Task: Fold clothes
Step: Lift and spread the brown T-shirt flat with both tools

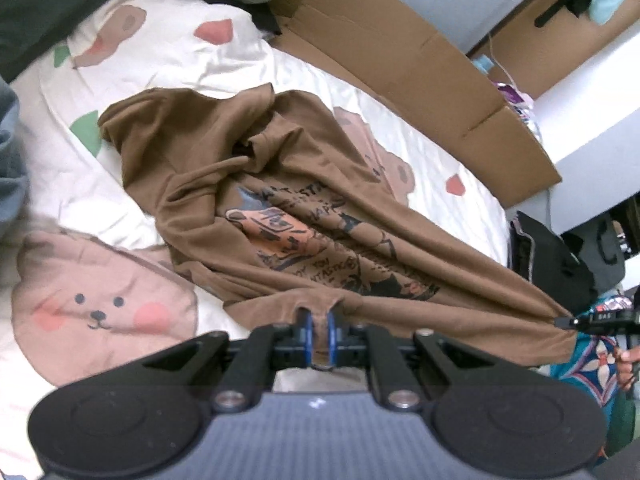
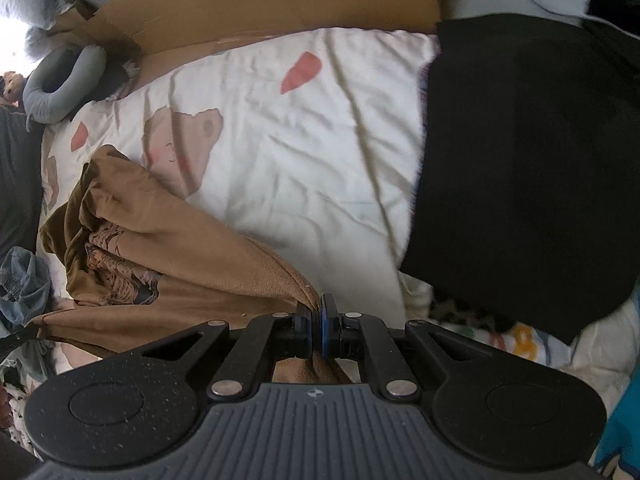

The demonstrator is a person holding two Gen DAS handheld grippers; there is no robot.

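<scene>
A brown T-shirt (image 1: pixel 280 216) with a dark and orange print lies crumpled on a cream bedsheet (image 1: pixel 168 52) patterned with bears. My left gripper (image 1: pixel 319 320) is shut on the shirt's near hem, with a fold of brown cloth pinched between its blue pads. My right gripper (image 1: pixel 564 322) shows at the right edge of the left wrist view, clamped on another corner of the hem and pulling it taut. In the right wrist view the same gripper (image 2: pixel 317 308) is shut on the brown T-shirt (image 2: pixel 168 248), which trails off to the left over the cream bedsheet (image 2: pixel 300 152).
A flattened cardboard box (image 1: pixel 404 56) lines the bed's far side. A grey neck pillow (image 2: pixel 60 88) lies at the head end. A black garment (image 2: pixel 528 168) covers the sheet to the right. Blue-grey cloth (image 2: pixel 20 280) is bunched at the left, and dark bags (image 1: pixel 560 256) stand beside the bed.
</scene>
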